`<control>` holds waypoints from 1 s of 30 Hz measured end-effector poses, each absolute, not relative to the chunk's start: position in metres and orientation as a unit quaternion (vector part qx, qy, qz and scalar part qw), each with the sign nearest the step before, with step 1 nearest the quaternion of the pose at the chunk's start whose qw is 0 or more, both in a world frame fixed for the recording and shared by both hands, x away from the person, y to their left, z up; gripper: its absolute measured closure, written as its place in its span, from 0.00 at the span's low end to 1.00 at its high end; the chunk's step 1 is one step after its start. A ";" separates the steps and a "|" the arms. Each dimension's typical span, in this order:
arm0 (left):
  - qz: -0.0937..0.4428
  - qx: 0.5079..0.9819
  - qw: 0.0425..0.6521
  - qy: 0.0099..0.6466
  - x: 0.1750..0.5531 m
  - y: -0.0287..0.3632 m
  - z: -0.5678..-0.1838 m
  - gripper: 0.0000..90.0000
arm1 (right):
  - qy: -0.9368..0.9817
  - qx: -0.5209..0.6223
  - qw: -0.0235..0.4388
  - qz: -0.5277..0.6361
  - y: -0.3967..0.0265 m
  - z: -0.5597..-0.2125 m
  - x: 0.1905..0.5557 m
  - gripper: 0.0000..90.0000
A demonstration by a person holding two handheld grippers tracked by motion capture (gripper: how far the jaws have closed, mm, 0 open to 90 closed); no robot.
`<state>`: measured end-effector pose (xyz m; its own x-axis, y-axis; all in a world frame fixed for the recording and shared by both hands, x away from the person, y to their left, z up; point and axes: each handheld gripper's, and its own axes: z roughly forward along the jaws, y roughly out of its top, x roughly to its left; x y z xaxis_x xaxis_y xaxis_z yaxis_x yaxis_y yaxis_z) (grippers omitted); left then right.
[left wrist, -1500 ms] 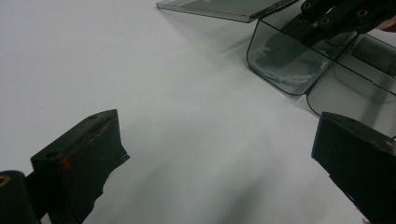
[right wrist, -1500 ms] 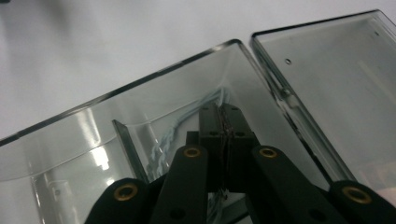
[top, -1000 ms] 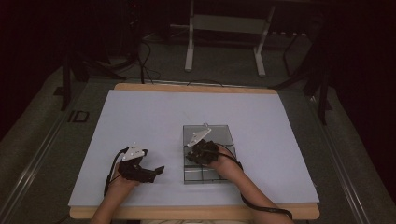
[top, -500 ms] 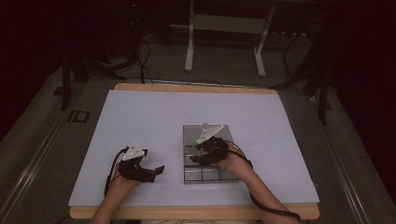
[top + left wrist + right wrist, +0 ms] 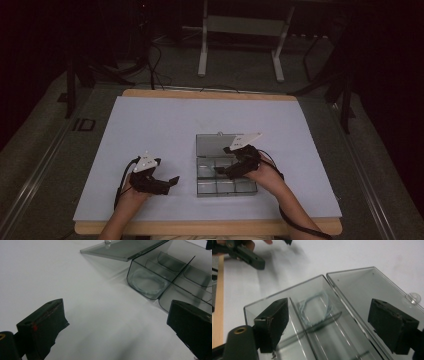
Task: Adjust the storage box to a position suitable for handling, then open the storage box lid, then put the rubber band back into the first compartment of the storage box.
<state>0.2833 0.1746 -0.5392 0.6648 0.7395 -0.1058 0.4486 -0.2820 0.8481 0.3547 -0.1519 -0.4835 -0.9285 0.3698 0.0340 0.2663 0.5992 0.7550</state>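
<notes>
Counter [image 5: 165, 125] w/ pale sheet carries a clear compartment box [image 5: 226, 172], lid flung open on its far side. Right gripper [image 5: 227, 170] hovers over the box; compared w/ a sec ago its jaws have just been opening, nothing between them now. A thin clear ring [image 5: 315, 306] lies in a box compartment, so prob. just dropped off there. Left gripper [image 5: 167, 182] rests left of the box, jaws released, empty.
</notes>
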 end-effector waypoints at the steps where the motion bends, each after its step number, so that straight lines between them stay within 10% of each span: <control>1: 0.159 0.787 0.464 0.374 0.283 0.174 -0.538 0.03 | 0.893 0.177 0.060 0.409 -0.154 -0.483 0.355 0.16; 30: 0.107 0.781 0.486 0.377 0.311 0.152 -0.500 0.03 | 0.832 0.300 0.152 0.441 -0.242 -0.479 0.367 0.16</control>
<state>0.3110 0.1522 -0.4996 0.6931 0.6930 -0.1986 0.4839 -0.2430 0.8407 0.3667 -0.2419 -0.4791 -0.7742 0.6328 0.0123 0.3652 0.4308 0.8253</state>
